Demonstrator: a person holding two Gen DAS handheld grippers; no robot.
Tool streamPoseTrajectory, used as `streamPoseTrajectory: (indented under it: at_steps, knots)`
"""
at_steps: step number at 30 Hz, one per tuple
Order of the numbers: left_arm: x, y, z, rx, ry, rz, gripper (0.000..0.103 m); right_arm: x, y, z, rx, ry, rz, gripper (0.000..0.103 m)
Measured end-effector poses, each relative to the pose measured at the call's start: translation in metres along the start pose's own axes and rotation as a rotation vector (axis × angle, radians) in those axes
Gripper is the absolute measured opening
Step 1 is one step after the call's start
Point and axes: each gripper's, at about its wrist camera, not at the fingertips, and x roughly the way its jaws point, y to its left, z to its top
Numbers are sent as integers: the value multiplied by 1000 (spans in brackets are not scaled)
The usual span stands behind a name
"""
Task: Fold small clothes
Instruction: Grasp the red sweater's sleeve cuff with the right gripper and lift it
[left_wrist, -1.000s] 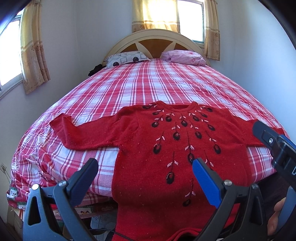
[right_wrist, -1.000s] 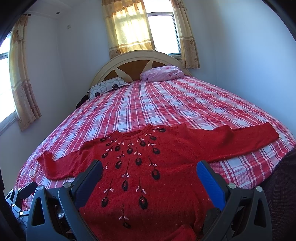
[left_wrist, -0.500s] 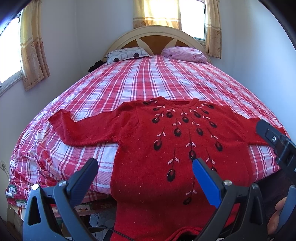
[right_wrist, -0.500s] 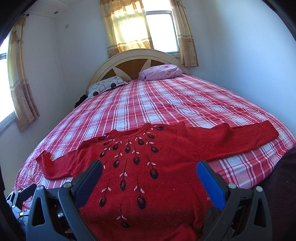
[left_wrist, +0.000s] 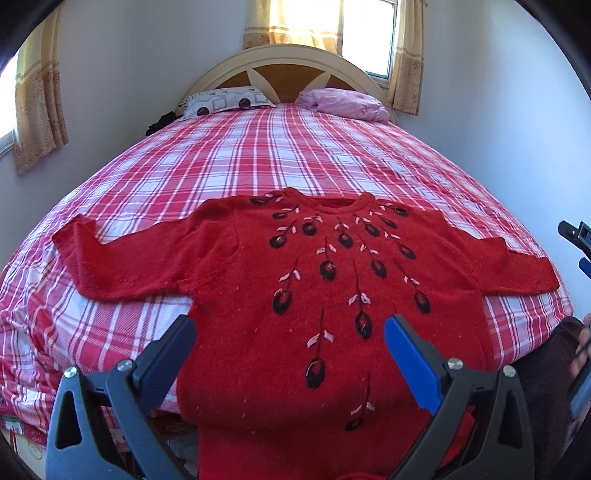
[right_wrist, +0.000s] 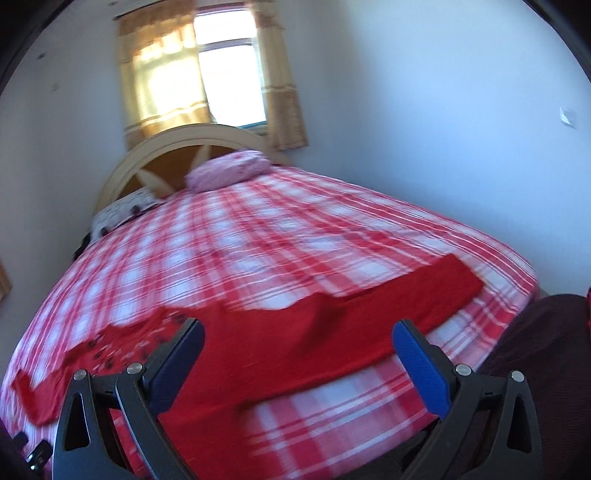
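Note:
A red sweater with dark embroidered flowers lies flat, front up, at the foot of the bed, both sleeves spread out and its hem hanging over the bed's edge. My left gripper is open and empty, held above the sweater's lower body. My right gripper is open and empty, above the sweater's right sleeve; this view is blurred. The right gripper also shows at the right edge of the left wrist view.
The bed has a red and white plaid cover. A patterned pillow and a pink pillow lie by the headboard. Walls stand close on both sides. A dark cloth is at the right.
The right gripper has swung to the right, toward the sweater's right sleeve, and its view is now blurred. The left gripper has come slightly closer over the sweater. The sweater has not moved.

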Motion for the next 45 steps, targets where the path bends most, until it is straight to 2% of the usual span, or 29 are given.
streamPoseTrajectory:
  at_steps: [3, 5, 7, 9, 13, 18, 20, 22, 23, 25, 26, 28, 30, 31, 33, 36, 38, 42, 45]
  knots:
    - [8, -5, 3, 16, -7, -4, 103, 37, -49, 19, -34, 53, -89, 99]
    - [16, -7, 4, 14, -5, -4, 103, 65, -90, 31, -48, 83, -176, 93]
    - [24, -8, 4, 0, 14, -11, 103, 85, -132, 40, -14, 94, -226, 80]
    - [33, -9, 4, -10, 44, -13, 103, 105, -171, 44, 54, 127, -278, 78]
    - [46, -11, 4, -13, 78, 4, 103, 139, -225, 43, 211, 193, -287, 78]
    - [56, -12, 7, -33, 103, 7, 103, 172, -244, 35, 290, 278, -269, 78]
    - [60, -14, 6, -29, 121, 7, 103, 187, -241, 29, 276, 298, -250, 78]
    - [63, -15, 5, -21, 133, 12, 103, 191, -232, 26, 228, 292, -271, 75]
    - [65, -16, 5, -19, 137, 13, 103, 190, -230, 27, 221, 288, -266, 70]
    - [67, -15, 4, -23, 145, 9, 103, 191, -228, 28, 205, 282, -255, 51]
    - [69, -15, 3, -27, 153, 4, 103, 192, -226, 28, 186, 283, -253, 47]
    - [70, -14, 1, -35, 164, -4, 103, 191, -222, 29, 145, 287, -253, 28]
    - [68, -11, 0, -40, 163, -11, 103, 189, -218, 30, 124, 293, -255, 16]
    - [67, -10, 0, -40, 160, -12, 103, 186, -215, 31, 119, 294, -269, 13]
    - [64, -5, 0, -47, 148, -12, 103, 176, -208, 36, 101, 290, -269, 12]
    - [59, 5, 1, -76, 128, -16, 103, 147, -178, 52, 28, 206, -260, 12]
    - [56, 13, 2, -103, 121, -22, 103, 123, -146, 66, -30, 147, -215, 12]
    - [53, 27, 1, -152, 115, -30, 103, 77, -64, 86, -143, 69, -39, 12]
    - [47, 37, 0, -160, 100, -18, 103, 53, 10, 90, -211, 61, 146, 12]
